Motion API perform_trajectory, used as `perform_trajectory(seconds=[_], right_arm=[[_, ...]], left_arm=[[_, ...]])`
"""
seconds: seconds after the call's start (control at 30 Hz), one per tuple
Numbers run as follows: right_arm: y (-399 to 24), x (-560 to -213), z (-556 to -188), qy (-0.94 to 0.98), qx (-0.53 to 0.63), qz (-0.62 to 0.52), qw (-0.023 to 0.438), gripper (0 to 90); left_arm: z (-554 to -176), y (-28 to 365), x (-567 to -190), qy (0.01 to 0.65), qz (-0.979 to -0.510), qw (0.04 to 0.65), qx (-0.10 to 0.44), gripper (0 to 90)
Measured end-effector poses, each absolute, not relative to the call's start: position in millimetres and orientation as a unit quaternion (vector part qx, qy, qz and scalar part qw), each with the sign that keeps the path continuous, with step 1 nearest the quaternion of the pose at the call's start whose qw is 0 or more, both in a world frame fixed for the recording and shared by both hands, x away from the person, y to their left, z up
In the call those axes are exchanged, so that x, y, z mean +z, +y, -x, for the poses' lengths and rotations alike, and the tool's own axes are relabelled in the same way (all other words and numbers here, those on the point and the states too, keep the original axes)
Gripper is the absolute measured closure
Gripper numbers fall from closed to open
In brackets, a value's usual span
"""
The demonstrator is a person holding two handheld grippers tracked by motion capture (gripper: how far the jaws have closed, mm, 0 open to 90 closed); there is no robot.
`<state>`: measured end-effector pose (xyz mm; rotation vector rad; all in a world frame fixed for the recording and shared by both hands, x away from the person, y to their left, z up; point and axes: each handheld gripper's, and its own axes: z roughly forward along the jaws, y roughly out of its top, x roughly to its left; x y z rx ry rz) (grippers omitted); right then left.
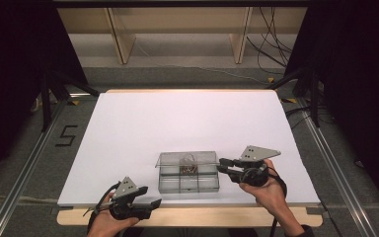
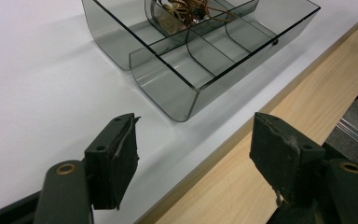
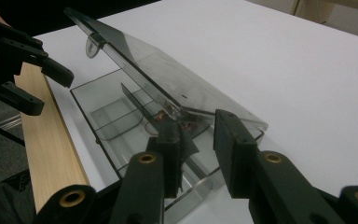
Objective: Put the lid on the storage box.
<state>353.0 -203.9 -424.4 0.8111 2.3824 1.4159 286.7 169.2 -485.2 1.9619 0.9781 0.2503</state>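
Observation:
A smoky clear plastic box (image 1: 187,186) with several compartments sits near the front middle of the white table (image 1: 177,118). Its hinged lid (image 1: 187,158) stands tilted partly up. A tangle of brown wire (image 1: 188,168) lies in a back compartment. My right gripper (image 1: 222,165) is at the box's right end. In the right gripper view its jaws (image 3: 198,126) stand apart at the lid's (image 3: 158,70) near edge, one jaw under it, and no squeeze shows. My left gripper (image 1: 143,202) hovers open over the front edge, left of the box (image 2: 168,88), holding nothing (image 2: 193,154).
A bare wooden strip (image 1: 202,216) runs along the table's front edge. Black curtains flank both sides, and wooden shelf legs and cables (image 1: 271,49) lie on the floor beyond the far edge. The white surface spreads wide behind the box.

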Motion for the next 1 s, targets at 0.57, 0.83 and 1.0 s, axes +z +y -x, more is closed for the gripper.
perform_trajectory(seconds=[0.57, 0.83, 1.0], right_arm=[[-208, -434, -350, 0.824, 0.476, -0.287, 0.111, 76.9], [-210, -441, -349, 0.823, 0.476, -0.296, 0.094, 79.5], [-209, -445, -345, 0.818, 0.480, -0.313, 0.056, 82.3]], left_arm=[[-286, 168, -485, 0.402, -0.790, 0.452, 0.099, 31.1], [-287, 169, -485, 0.395, -0.794, 0.450, 0.104, 31.1], [-287, 169, -485, 0.395, -0.794, 0.450, 0.104, 31.1]])
